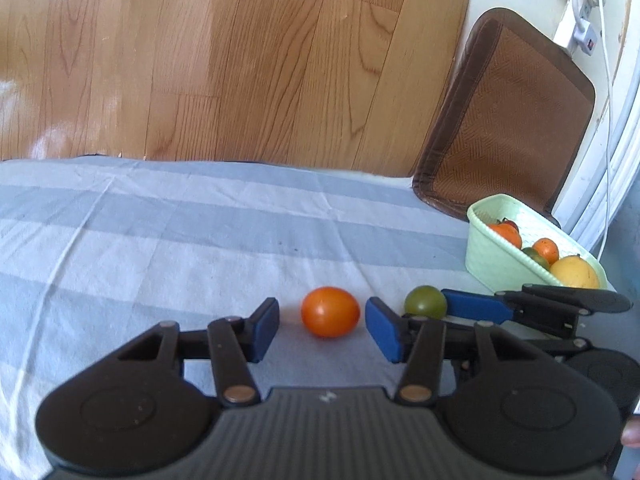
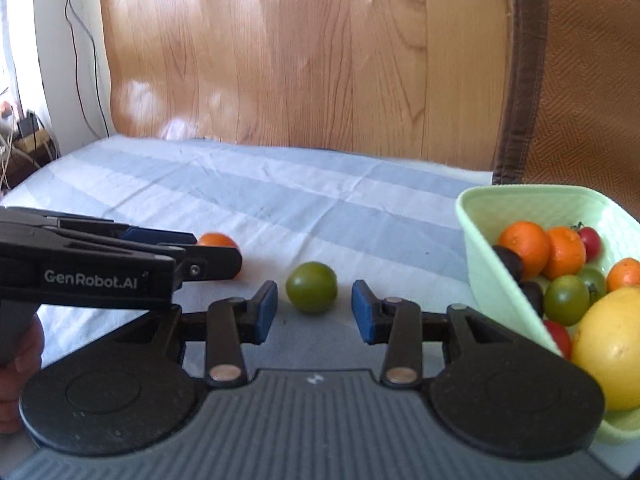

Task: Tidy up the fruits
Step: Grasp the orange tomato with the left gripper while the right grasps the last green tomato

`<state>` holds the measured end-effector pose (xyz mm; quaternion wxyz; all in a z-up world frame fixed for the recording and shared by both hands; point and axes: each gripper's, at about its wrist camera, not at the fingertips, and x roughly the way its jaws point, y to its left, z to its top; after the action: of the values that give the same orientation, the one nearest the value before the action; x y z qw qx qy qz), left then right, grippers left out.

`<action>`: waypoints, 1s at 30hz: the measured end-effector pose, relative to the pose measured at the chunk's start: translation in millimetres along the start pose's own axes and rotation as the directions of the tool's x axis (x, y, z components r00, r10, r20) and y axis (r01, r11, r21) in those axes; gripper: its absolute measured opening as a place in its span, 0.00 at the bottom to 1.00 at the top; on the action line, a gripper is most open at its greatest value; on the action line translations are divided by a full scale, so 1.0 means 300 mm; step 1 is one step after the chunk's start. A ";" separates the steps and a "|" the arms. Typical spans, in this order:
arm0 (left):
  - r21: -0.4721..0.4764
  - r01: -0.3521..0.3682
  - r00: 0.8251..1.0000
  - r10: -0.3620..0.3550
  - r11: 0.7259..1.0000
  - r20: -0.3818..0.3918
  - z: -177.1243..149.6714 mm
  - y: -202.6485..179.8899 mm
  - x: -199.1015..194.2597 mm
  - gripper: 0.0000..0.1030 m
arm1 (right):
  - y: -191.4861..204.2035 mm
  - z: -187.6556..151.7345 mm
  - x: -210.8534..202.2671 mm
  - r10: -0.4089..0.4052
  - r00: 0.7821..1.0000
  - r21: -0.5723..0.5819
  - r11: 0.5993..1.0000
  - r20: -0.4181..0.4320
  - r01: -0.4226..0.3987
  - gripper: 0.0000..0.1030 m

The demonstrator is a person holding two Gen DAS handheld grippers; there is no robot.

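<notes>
Both grippers spread, each bracketing a tomato on the striped cloth [image 1: 160, 240].
Left gripper [image 1: 323, 328] flanks the orange tomato [image 1: 330, 311]; right gripper [image 2: 314, 312] flanks the green tomato [image 2: 311, 287]; neither touches. Green basket [image 2: 492, 264] of fruit stands right.

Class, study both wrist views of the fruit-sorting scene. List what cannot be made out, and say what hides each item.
- Basket contents, right wrist view: cut off by the right edge; the lemon covers fruit beneath.
- Orange tomato, right wrist view: mostly hidden behind the left tongs.
- Green tomato, left wrist view: its lower part is behind the left tongs' pad.
- Dark fruits in the basket: too shadowed to identify.
</notes>
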<state>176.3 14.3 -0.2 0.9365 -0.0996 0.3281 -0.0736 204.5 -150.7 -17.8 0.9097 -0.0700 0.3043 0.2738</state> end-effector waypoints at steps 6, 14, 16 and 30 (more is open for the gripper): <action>0.026 -0.001 1.000 0.001 1.000 0.010 -0.011 -0.015 -0.005 0.32 | 0.017 -0.003 0.007 -0.028 1.000 -0.038 0.999 0.001 0.028 0.28; 0.066 0.026 1.000 -0.027 0.997 0.015 -0.119 -0.060 -0.129 0.32 | 0.042 -0.119 -0.158 -0.068 0.997 0.045 0.997 0.022 0.067 0.28; 0.092 0.053 0.998 -0.054 0.994 0.010 -0.169 -0.092 -0.176 0.32 | 0.053 -0.173 -0.232 -0.079 0.996 0.079 0.994 0.035 0.076 0.28; 0.163 -0.034 0.999 0.030 0.986 0.030 -0.270 -0.183 -0.246 0.33 | 0.099 -0.313 -0.395 -0.134 0.987 0.175 0.977 0.086 0.118 0.29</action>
<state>64.4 -35.0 -5.0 0.9469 -0.0181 0.3098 -0.0837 61.4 -207.3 -22.2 0.9416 0.0019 0.2769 0.1917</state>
